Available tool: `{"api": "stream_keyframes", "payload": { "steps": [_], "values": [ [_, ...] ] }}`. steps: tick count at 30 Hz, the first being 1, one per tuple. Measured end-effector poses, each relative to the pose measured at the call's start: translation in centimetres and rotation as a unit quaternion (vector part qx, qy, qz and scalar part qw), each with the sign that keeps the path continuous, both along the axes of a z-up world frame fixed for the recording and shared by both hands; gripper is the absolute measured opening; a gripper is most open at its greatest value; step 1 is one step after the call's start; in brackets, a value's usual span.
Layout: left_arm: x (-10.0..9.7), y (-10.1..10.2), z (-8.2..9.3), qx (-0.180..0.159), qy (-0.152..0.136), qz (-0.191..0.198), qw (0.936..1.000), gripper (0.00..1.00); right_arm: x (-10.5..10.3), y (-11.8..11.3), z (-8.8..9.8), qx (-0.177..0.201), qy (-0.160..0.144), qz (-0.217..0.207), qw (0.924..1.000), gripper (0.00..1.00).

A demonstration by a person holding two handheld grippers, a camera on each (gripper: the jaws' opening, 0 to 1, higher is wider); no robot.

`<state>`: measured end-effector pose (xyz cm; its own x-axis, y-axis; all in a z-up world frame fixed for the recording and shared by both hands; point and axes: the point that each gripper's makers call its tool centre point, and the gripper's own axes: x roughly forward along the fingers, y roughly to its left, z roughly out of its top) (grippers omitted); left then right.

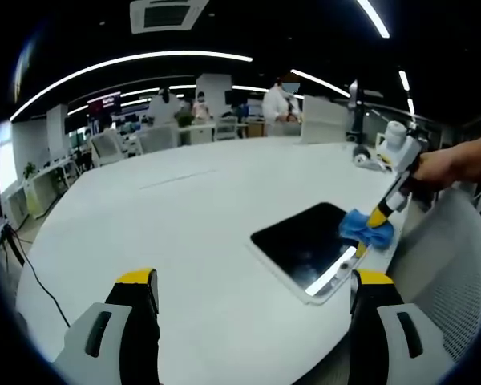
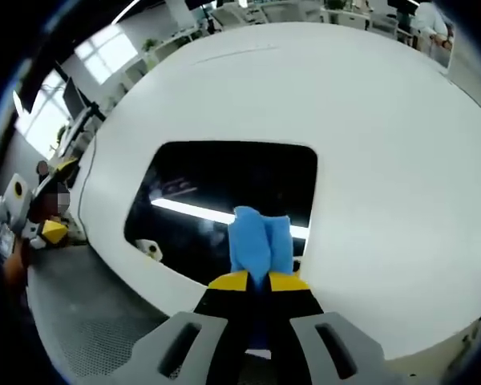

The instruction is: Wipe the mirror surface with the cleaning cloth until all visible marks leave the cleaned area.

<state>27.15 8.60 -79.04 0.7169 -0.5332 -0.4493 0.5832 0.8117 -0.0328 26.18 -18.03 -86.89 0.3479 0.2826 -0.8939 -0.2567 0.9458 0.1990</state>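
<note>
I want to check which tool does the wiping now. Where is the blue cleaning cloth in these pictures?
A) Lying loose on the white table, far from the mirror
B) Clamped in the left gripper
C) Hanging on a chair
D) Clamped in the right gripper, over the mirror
D: the right gripper has its jaws shut on the blue cloth, over the dark mirror; the left gripper is open and holds nothing.

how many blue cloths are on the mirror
1. The blue cloth is clamped in the right hand-held gripper and pressed on the mirror near its edge. Nothing suggests another is hidden.
</note>
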Motion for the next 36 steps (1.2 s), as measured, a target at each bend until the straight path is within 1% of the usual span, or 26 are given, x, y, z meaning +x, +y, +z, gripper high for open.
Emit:
{"api": "stream_keyframes", "payload": {
  "steps": [6, 10, 12, 14, 18, 25, 36],
  "values": [
    [0.1, 0.2, 0.1, -0.002, -0.002, 0.006, 1.0, 1.0, 0.9, -0.2, 0.0, 0.006, 0.001, 0.0, 1.0, 0.01],
    [0.0, 0.1, 0.2, 0.001, -0.004, 0.002, 1.0, 1.0, 1.5, -0.2, 0.0, 0.002, 0.001, 0.001, 1.0, 0.01],
    [0.0, 0.0, 0.2, 0.004, -0.006, 0.001, 1.0, 1.0, 1.8, -0.3, 0.0, 0.0, -0.002, 0.003, 1.0, 0.01],
    [0.1, 0.1, 0.4, 0.002, -0.009, 0.005, 0.9999, 1.0, 2.2, -0.4, 0.0, -0.008, -0.01, 0.014, 0.9998, 0.01],
    [0.1, 0.2, 0.4, 0.006, -0.012, 0.005, 0.9999, 1.0, 3.0, -0.5, 0.0, -0.013, -0.012, 0.014, 0.9998, 0.01],
    [0.1, 0.2, 0.4, 0.013, -0.014, 0.003, 0.9998, 1.0, 4.5, -0.8, -0.1, -0.004, -0.008, -0.007, 0.9999, 0.01],
    [0.2, 0.4, 0.3, 0.014, -0.013, 0.006, 0.9998, 1.0, 7.1, -0.8, -0.2, -0.008, -0.003, -0.005, 0.9999, 0.01]
  ]
}}
